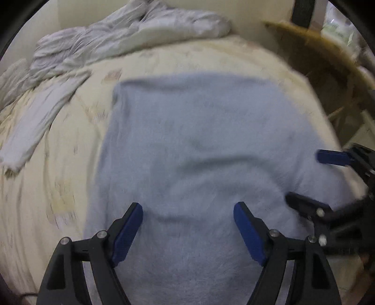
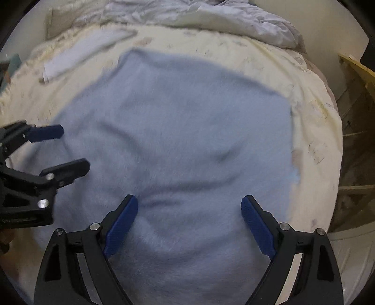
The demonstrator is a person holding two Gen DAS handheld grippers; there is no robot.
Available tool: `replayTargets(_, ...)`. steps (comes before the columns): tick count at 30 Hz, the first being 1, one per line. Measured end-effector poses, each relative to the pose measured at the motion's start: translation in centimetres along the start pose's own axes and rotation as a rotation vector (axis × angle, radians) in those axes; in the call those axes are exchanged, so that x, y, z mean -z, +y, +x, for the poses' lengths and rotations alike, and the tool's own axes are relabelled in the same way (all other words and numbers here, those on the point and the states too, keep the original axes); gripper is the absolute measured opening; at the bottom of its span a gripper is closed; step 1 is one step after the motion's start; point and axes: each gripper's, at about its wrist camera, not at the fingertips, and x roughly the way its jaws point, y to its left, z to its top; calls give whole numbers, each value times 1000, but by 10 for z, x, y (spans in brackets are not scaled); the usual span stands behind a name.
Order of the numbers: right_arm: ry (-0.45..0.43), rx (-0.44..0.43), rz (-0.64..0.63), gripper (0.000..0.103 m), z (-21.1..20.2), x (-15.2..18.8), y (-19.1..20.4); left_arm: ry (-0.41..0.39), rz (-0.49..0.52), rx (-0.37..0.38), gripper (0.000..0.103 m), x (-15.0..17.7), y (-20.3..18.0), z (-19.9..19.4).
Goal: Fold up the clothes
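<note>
A pale blue fuzzy garment (image 1: 199, 140) (image 2: 187, 129) lies spread flat on the cream bedcover (image 1: 46, 187) (image 2: 311, 117), with a few soft creases across its middle. My left gripper (image 1: 187, 206) (image 2: 73, 147) hovers over the garment's near part, open, nothing between its blue pads. Beside it on the right, my right gripper (image 2: 189, 199) (image 1: 304, 177) is also open and empty above the same cloth. Both point steeply down at the garment. Its near edge is hidden under the gripper frames.
A folded white cloth (image 1: 39, 117) (image 2: 82, 54) lies on the bed to the left. A crumpled grey-white duvet (image 1: 129, 35) (image 2: 211, 16) is heaped along the far side. Wooden furniture (image 1: 328, 58) (image 2: 358, 70) stands past the bed's right edge.
</note>
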Motion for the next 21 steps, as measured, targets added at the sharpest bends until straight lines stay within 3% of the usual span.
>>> replayTargets(5,-91,6,96,96,1,31,-10,-44,-22,-58,81,16,-7,1)
replayTargets(8,-133,-1,112,97,2,38,-15,-67,-36,-48,81,20,-5,3)
replayTargets(21,-104,41,158,98,-10,47,3,-76,-4,-42,81,33,-7,-1)
